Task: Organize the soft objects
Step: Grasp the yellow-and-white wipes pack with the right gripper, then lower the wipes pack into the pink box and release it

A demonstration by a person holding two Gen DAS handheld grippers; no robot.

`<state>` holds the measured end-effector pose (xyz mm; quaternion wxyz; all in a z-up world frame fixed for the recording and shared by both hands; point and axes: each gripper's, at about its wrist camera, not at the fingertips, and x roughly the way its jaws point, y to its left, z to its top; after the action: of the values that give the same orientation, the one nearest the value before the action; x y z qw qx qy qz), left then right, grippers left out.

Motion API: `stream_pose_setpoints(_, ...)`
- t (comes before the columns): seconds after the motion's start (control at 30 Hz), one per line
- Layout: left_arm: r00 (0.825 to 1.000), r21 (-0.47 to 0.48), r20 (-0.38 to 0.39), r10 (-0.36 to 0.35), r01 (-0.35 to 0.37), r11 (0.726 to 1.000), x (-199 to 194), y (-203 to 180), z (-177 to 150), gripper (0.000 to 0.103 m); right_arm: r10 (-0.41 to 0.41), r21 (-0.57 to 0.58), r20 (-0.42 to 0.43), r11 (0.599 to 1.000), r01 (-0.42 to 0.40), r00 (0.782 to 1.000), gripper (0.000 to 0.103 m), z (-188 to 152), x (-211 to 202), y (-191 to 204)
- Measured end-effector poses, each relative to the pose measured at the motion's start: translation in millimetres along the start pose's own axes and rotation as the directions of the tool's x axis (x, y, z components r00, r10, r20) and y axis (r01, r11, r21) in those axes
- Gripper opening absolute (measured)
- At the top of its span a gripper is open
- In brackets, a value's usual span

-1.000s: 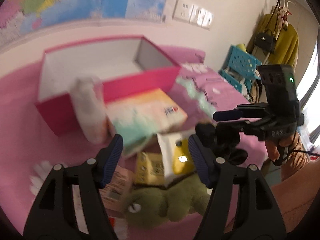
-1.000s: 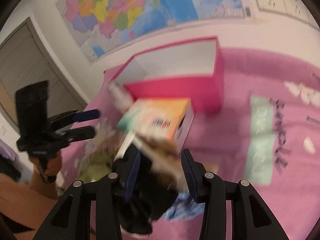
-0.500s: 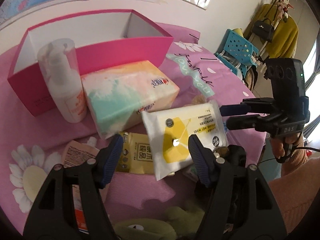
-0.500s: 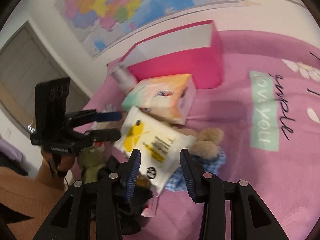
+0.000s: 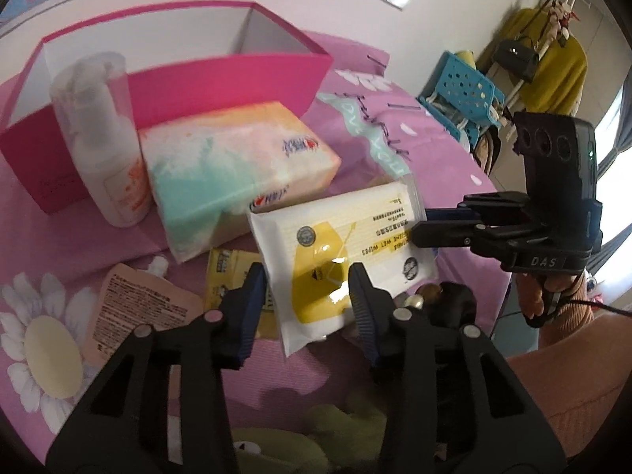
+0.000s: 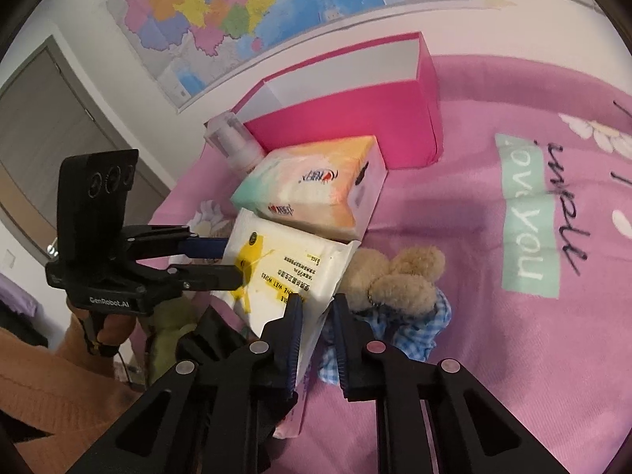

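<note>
The black left gripper (image 5: 308, 286) with blue pads is angled downward, its jaws just closed onto the white-and-yellow wet-wipes pack (image 5: 335, 252). The matching right gripper (image 6: 316, 318) is pinched on that pack's edge, jaws likewise just closed.

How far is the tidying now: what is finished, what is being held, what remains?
Nothing looks packed yet. In hand: both grippers, left gripper and right gripper, have just closed on the wet wipes pack. Left outside the pink box: tissue pack, teddy bear, bottle.
</note>
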<state>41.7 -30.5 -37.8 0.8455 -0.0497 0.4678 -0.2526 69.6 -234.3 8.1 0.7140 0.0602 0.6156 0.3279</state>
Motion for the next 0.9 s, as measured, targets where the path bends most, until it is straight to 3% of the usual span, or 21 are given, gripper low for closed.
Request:
stream_pose_setpoints(0.2,0.994,0.043,0.096,0.047,-0.051,0.998,-29,-12,18,0.045,-0.005,-0.037,0.051,0.999,0.007,0.999,0.011,22,-12,5)
stream_pose_setpoints(0.57,0.967,0.031,0.232,0.106,-0.116,0.993,-56,-4,87,0.045,-0.018,-0.113,0.180,0.993,0.039,0.984,0.011,88,-30,9)
stream_pose_setpoints(0.7,0.959,0.010,0.249,0.133,-0.140,0.990,-57,6,117,0.045,-0.022,-0.122,0.217,0.991,0.050,0.976,0.011,123,-30,6)
stream_pose_setpoints(0.9,0.966,-0.077,0.213,0.144,-0.131,0.988,-41,33,154,0.045,-0.046,-0.110,0.232,0.991,0.073,0.972,0.011,161,-17,-6)
